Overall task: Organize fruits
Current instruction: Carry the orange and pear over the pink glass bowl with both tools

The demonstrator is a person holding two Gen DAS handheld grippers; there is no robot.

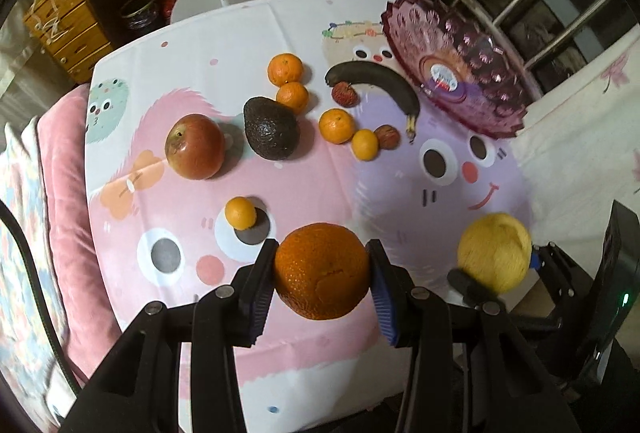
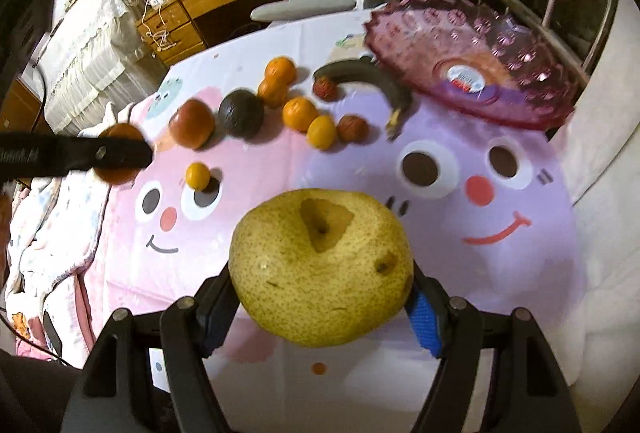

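Here the left gripper (image 1: 322, 273) clamps a large orange (image 1: 322, 270) between its pads, low in the frame's centre. The right gripper (image 2: 322, 297) grips a yellow pear (image 2: 322, 267) likewise. Remaining fruit lies on the surface (image 1: 312, 185) mid-frame; the purple bowl (image 1: 456, 61) sits upper right.

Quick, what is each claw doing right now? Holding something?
Left claw: closed on the big orange, lifted off the tablecloth.
Right claw: closed on the yellow pear, also lifted.
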